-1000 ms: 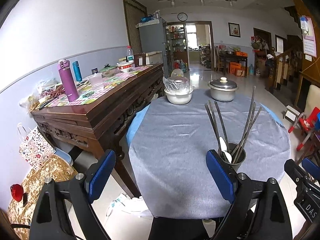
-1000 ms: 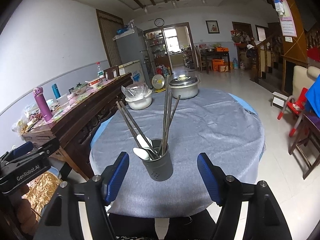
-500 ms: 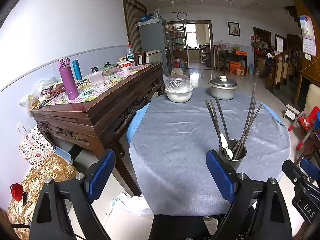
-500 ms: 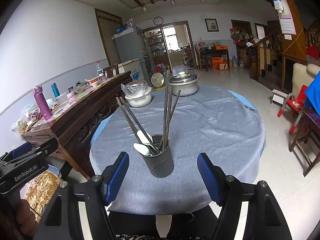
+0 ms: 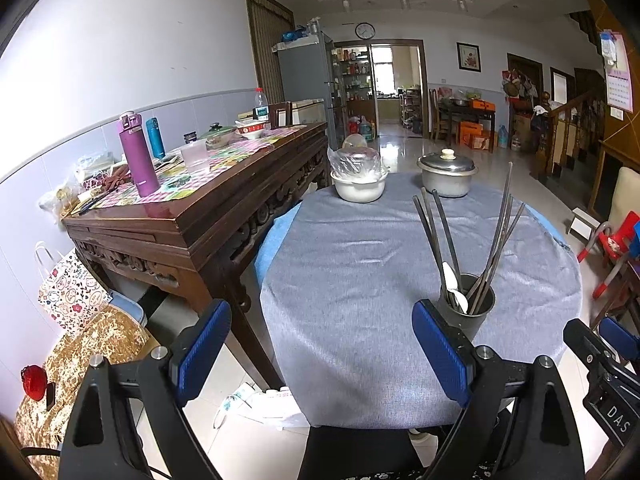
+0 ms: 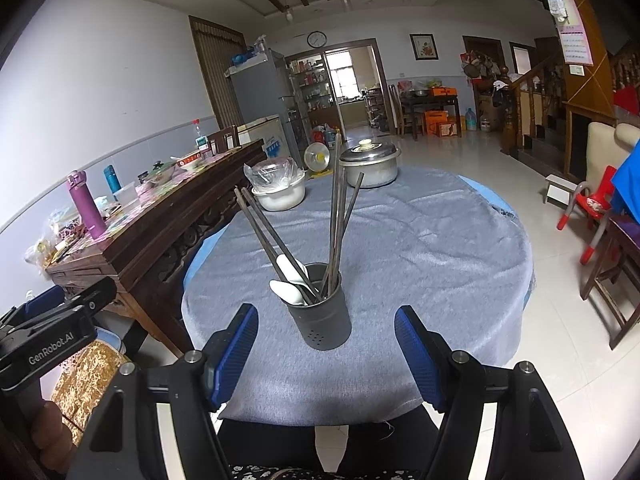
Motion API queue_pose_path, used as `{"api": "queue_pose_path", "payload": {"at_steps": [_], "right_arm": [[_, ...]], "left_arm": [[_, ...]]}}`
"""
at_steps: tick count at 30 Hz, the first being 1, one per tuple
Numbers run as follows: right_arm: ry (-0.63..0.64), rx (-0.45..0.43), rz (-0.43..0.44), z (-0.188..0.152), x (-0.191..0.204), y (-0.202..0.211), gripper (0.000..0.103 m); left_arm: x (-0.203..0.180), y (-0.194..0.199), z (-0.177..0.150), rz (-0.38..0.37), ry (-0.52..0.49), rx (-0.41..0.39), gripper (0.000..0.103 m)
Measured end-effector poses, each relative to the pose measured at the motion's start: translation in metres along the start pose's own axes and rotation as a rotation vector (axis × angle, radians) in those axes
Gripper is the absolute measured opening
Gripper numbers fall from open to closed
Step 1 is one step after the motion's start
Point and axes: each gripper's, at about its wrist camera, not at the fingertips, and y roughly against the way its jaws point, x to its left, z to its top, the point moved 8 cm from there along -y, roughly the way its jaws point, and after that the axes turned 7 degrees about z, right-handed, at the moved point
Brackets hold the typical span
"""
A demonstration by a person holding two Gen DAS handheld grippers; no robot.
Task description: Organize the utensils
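A dark grey utensil holder (image 6: pixel 322 316) stands near the front edge of a round table with a grey cloth (image 6: pixel 420 240). It holds several dark chopsticks (image 6: pixel 336 216) and white spoons (image 6: pixel 286 290). It also shows in the left wrist view (image 5: pixel 468 312), at the right. My right gripper (image 6: pixel 326 356) is open and empty, held back off the table's front edge, in line with the holder. My left gripper (image 5: pixel 320 352) is open and empty, left of the holder.
A white bowl under plastic wrap (image 6: pixel 278 192) and a lidded metal pot (image 6: pixel 372 164) stand at the table's far side. A dark wooden sideboard (image 5: pixel 192 216) with bottles and dishes runs along the left. Red chairs (image 6: pixel 588 208) stand at the right.
Both grippers have drawn back a little from the table. The holder and utensils have not moved.
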Motion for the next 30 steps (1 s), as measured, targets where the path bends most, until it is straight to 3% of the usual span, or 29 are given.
{"api": "queue_pose_path", "payload": {"at_steps": [30], "right_arm": [[0.004, 0.01, 0.008, -0.0051, 0.003, -0.0026, 0.074]], "left_arm": [[0.0039, -0.0018, -0.0052, -0.005, 0.0, 0.009, 0.092]]}}
